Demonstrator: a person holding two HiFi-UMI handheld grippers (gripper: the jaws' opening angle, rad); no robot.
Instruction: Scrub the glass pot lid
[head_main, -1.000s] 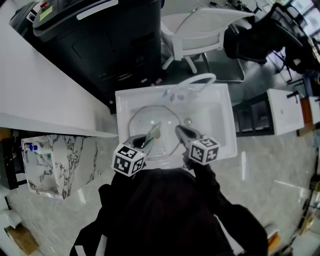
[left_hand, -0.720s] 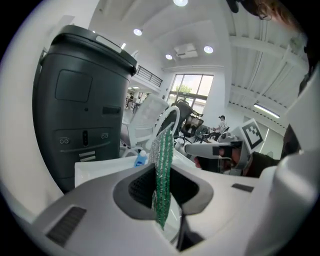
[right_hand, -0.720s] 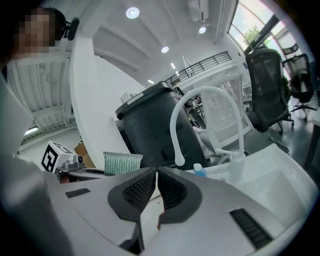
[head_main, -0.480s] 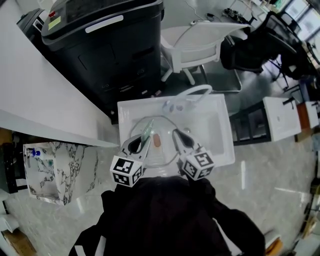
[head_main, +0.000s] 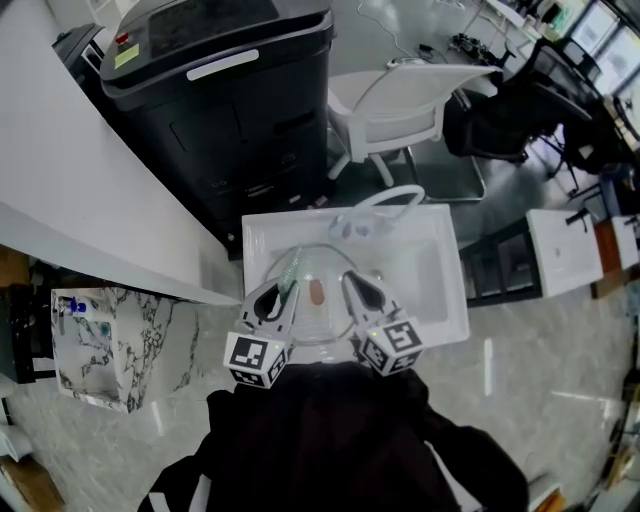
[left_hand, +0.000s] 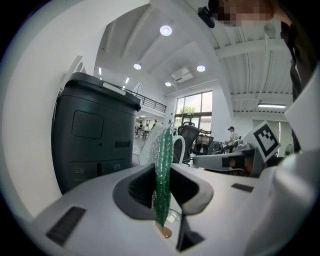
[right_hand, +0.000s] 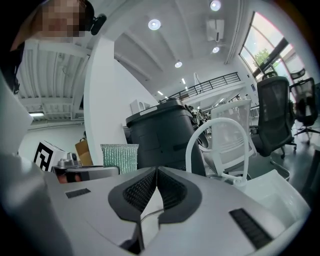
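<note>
- Glass pot lid (head_main: 322, 318) sits over the near half of the white sink (head_main: 432, 282), between the two grippers. Its brown knob (head_main: 316, 292) faces the head camera.
- Left gripper (head_main: 283, 290) reaches forward from the person's body over the sink's near edge and angles slightly inward. Its marker cube (head_main: 258, 360) is close against the dark sleeve.
- Its jaws are clamped on a green scrub pad (left_hand: 163, 165), which stands upright and sticks out past the tips. Glass and the brown knob show just below the pad.
- Right gripper (head_main: 352, 284) mirrors that pose, angled inward toward the lid's right edge, with its cube (head_main: 392, 345) near the body.
- Its jaws are pressed together at the tips. A thin clear edge shows in the gap behind them, so they appear to pinch the lid's rim.
- Both gripper views look out across the room rather than down into the basin, so the jaws lie roughly level.
- White looped faucet (head_main: 395, 197) rises at the sink's far edge, with a black machine (head_main: 220, 90) and a white chair (head_main: 400, 100) beyond it.
</note>
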